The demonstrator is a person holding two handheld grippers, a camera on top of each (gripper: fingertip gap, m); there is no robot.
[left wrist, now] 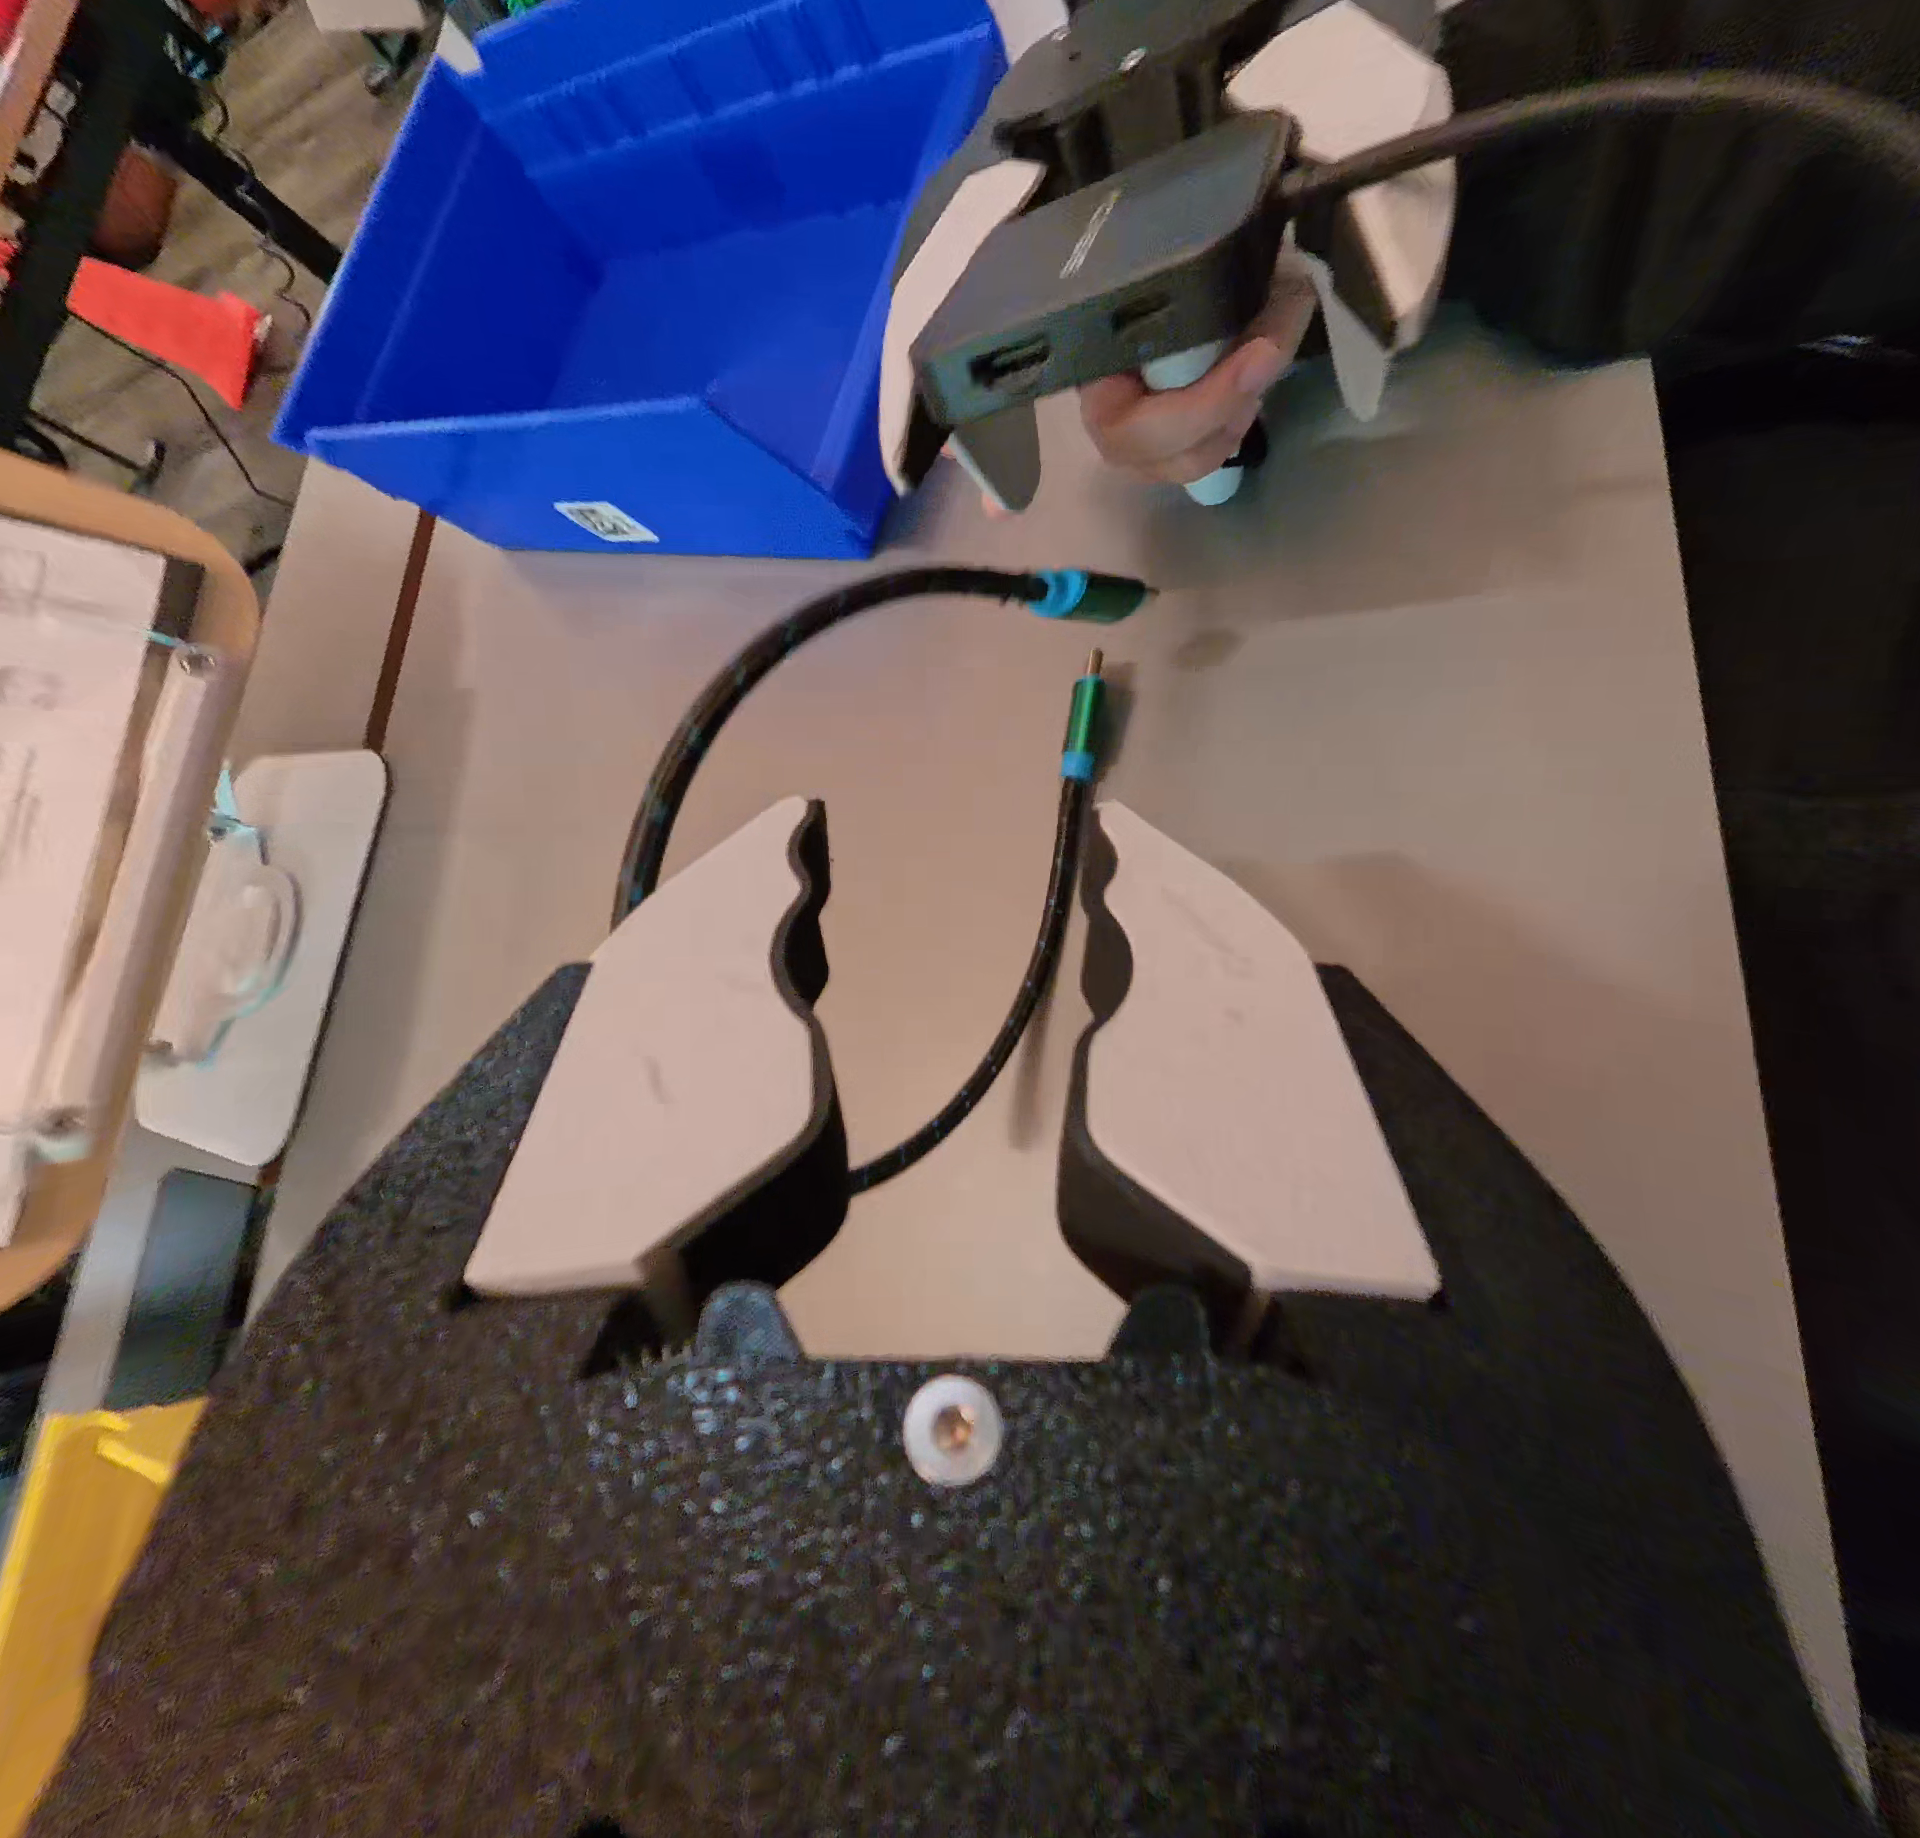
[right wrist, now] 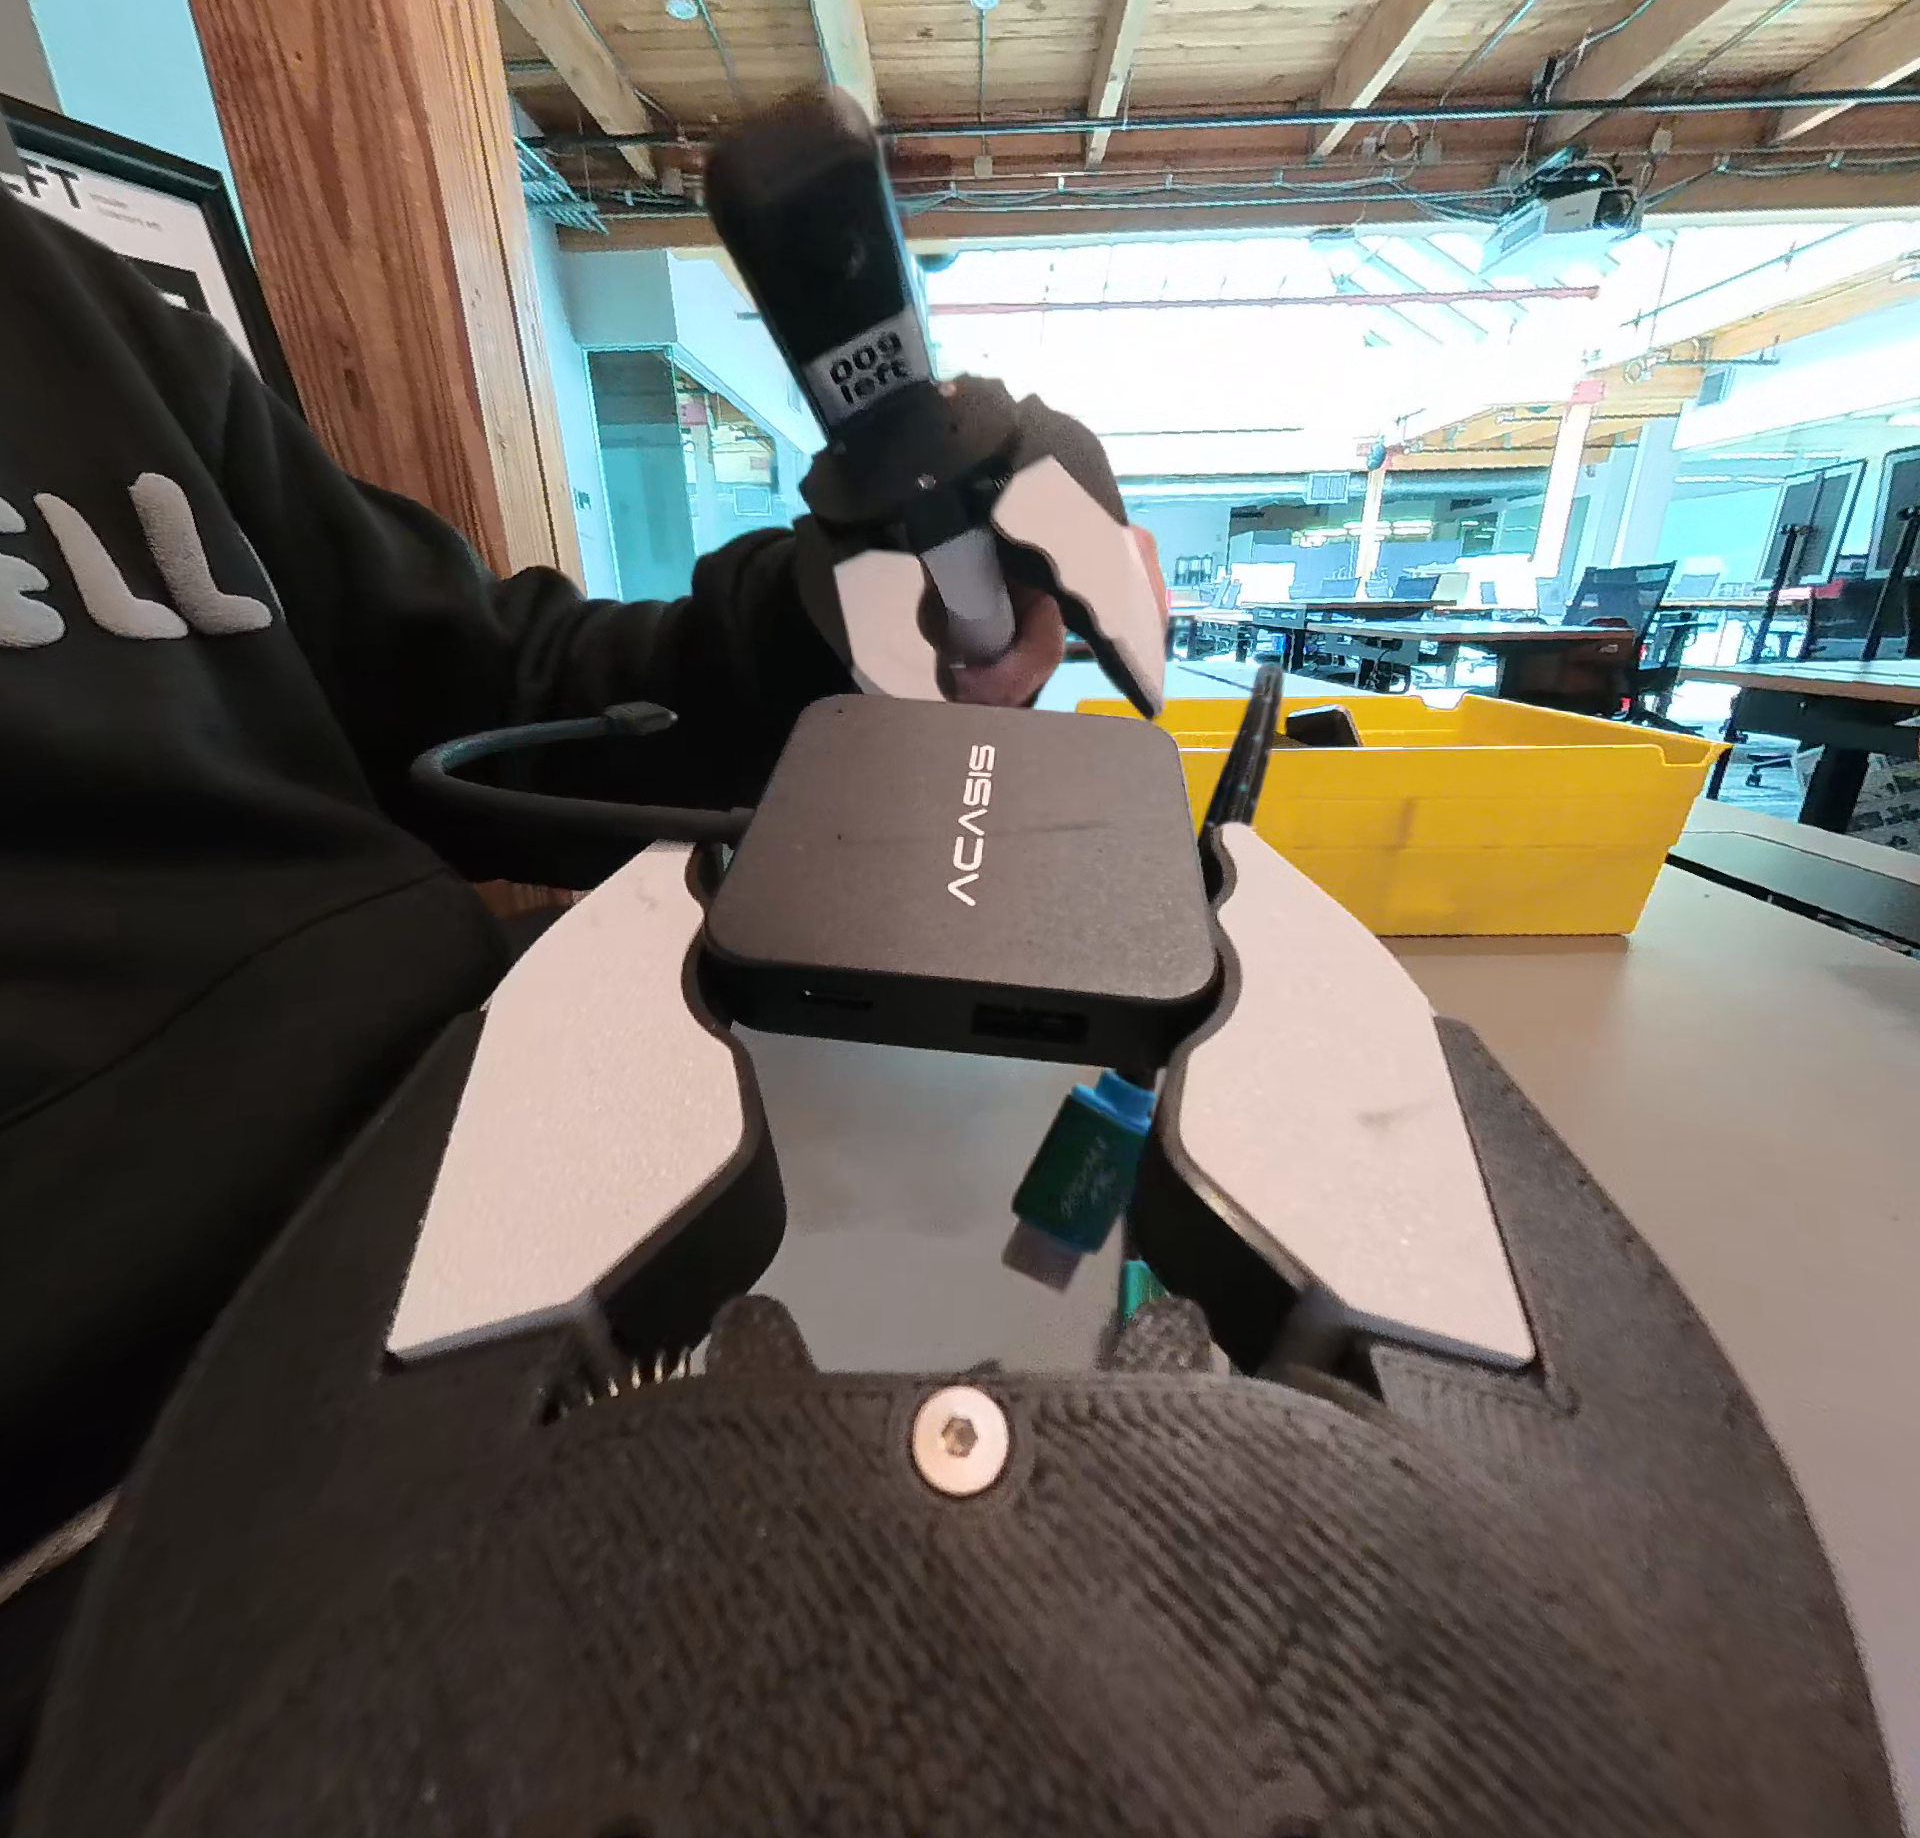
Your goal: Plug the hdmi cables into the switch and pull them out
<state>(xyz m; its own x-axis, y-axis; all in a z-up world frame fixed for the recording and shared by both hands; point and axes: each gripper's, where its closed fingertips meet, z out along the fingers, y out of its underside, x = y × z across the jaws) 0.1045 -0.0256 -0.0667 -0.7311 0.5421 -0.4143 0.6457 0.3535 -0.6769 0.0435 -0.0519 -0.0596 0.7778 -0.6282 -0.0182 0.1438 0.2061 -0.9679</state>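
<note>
Looking through the left wrist view first:
Left gripper (left wrist: 961, 832): its two pale fingers are spread wide apart and hold nothing.
HDMI cable (left wrist: 727, 687): a black cable lies in a loop on the table (left wrist: 1403, 749); part of it runs between the fingers.
Green plugs: one green plug (left wrist: 1081, 718) lies just past the fingertips; the other green plug (left wrist: 1086, 599) lies a bit farther on, and neither is in the switch.
Right gripper (left wrist: 1101, 334): it holds the switch (left wrist: 1122, 271) up off the table near the far edge.
Blue bin (left wrist: 644, 282): it sits at the table's far left corner.

Right wrist view:
Right gripper (right wrist: 961, 915): its fingers are pressed tight on both sides of the dark flat switch (right wrist: 961, 843).
Green plug (right wrist: 1075, 1180): it lies below the switch, not plugged in.
Left gripper (right wrist: 997, 604): it is up behind the switch, fingers apart.
Yellow bin (right wrist: 1455, 832): it sits on the table beyond the switch.
</note>
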